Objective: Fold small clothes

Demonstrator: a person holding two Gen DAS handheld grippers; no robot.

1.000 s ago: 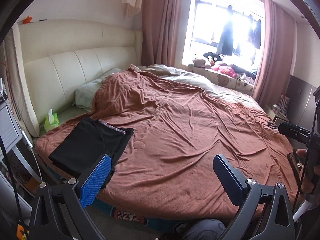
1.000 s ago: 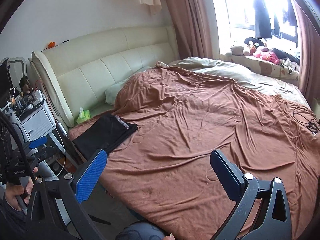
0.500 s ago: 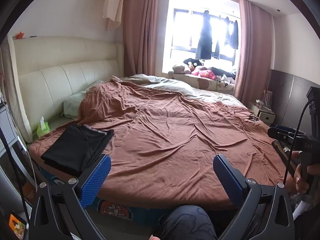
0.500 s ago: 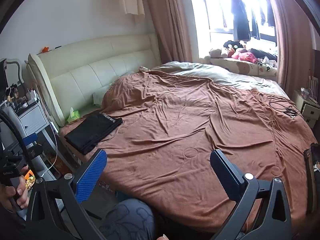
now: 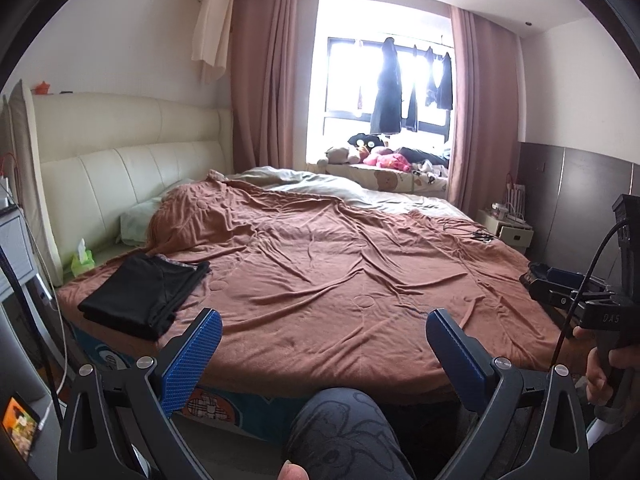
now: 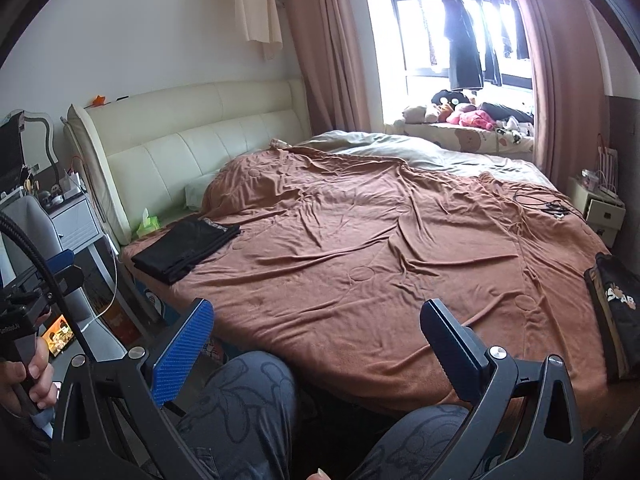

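Left wrist view, containers: a green tissue box (image 5: 83, 262) with a white tissue poking out sits at 9 o'clock, between the headboard (image 5: 120, 152) and the bed (image 5: 340, 280).
Left wrist view, room: brown wrinkled blanket over the bed, pink curtains (image 5: 264, 80) and a bright window (image 5: 384, 88) at 12 o'clock.
Left wrist view, clothes: folded black clothes (image 5: 146, 290) lie on the bed's near corner at 9 o'clock.
Left wrist view, jaws: left gripper (image 5: 320, 354) has its jaws wide apart, empty; the clothes lie just beyond the left blue pad.
Right wrist view, containers: the tissue box (image 6: 149, 224) sits at 9 o'clock.
Right wrist view, room: a dark printed bag (image 6: 618, 312) rests on the bed edge at 3 o'clock.
Right wrist view, clothes: the black clothes (image 6: 188, 248) lie at 10 o'clock.
Right wrist view, jaws: right gripper (image 6: 316, 350) has its jaws spread, empty, well apart from the clothes; a patterned knee (image 6: 244, 408) shows below.
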